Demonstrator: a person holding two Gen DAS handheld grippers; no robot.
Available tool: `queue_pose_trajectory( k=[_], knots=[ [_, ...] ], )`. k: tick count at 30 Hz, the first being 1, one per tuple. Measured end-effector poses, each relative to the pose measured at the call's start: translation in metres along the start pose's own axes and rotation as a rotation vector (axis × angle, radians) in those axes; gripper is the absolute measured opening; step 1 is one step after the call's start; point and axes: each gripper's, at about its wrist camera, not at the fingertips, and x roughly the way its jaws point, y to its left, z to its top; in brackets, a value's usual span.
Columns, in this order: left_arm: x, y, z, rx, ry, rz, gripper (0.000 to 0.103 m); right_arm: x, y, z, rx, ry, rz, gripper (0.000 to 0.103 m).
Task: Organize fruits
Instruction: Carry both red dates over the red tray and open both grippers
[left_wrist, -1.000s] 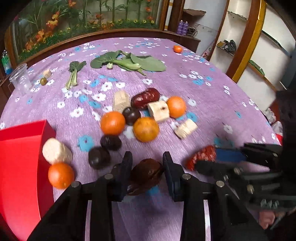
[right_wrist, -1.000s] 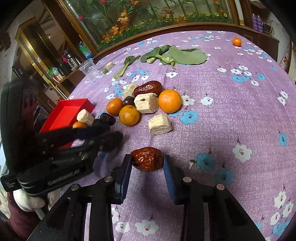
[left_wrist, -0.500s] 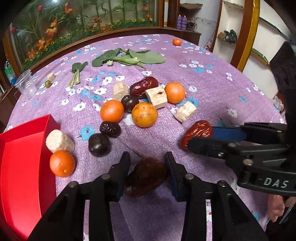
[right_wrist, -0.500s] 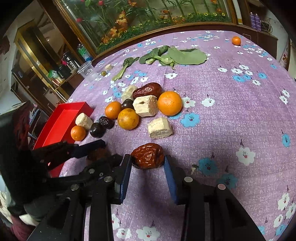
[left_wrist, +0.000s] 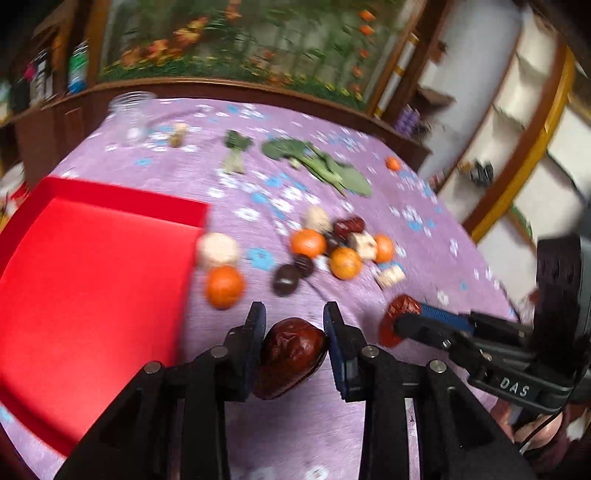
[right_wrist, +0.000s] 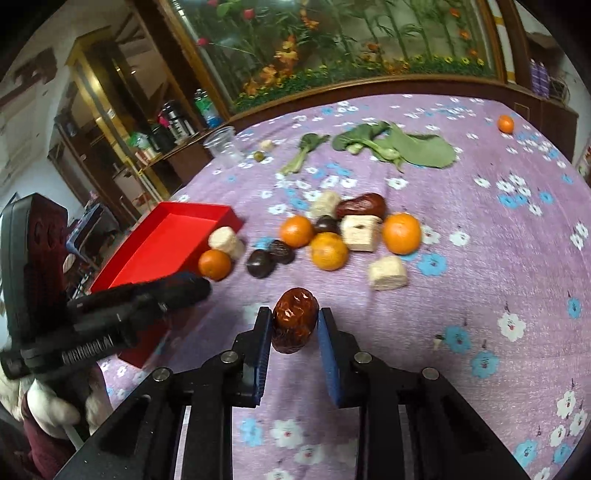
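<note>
Big round worktop under a purple cloth with white and blue flowers.

Red tray at the left side of the worktop.

Left claw, clenched on a dark red date. Sits over the purple cloth, just right of the tray's near part.

Right claw, clenched on a second date. Stands upright between the blue pads, over the cloth, on the near side of the fruit pile. Near the left claw, not touching it.

Green leaves far back on the cloth, with one small leafy stalk to their left.

Clear plastic cup at the far left edge.

Fruit pile in the middle of the cloth, well apart from the tray:
- three oranges close together
- a pale square chunk between two of them
- a third date lying behind that chunk
- a dark round plum at the left end, touching a wrinkled dark fruit

Lone pale chunk on the near right side of the pile.

Single orange just beside the tray's right wall, with a round pale chunk right behind it.

Tiny far orange alone near the back right edge.
</note>
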Motion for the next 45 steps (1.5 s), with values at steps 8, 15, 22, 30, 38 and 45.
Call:
queue_pose_trajectory(
  k=[8, 15, 22, 30, 38, 45],
  knots=[
    [-0.046, 0.081, 0.002, -0.216, -0.103, 0.118, 0.031, 0.019, 0.07, 0.016, -0.107, 0.056, 0.131, 0.027],
    [-0.059, 0.127, -0.009, -0.316, -0.115, 0.23, 0.031, 0.067, 0.129, 0.018, -0.17, 0.137, 0.231, 0.027],
    [-0.064, 0.146, -0.017, -0.363, -0.116, 0.256, 0.031, 0.104, 0.158, 0.017, -0.202, 0.203, 0.245, 0.027],
    [-0.073, 0.157, -0.019, -0.423, -0.144, 0.265, 0.053, 0.113, 0.157, 0.024, -0.185, 0.187, 0.235, 0.028],
    [-0.085, 0.146, -0.017, -0.437, -0.186, 0.239, 0.061, 0.084, 0.11, 0.042, -0.101, 0.095, 0.167, 0.029],
    [-0.078, 0.126, -0.012, -0.389, -0.176, 0.202, 0.061, 0.085, 0.067, 0.052, -0.076, 0.067, 0.027, 0.029]
  ],
)
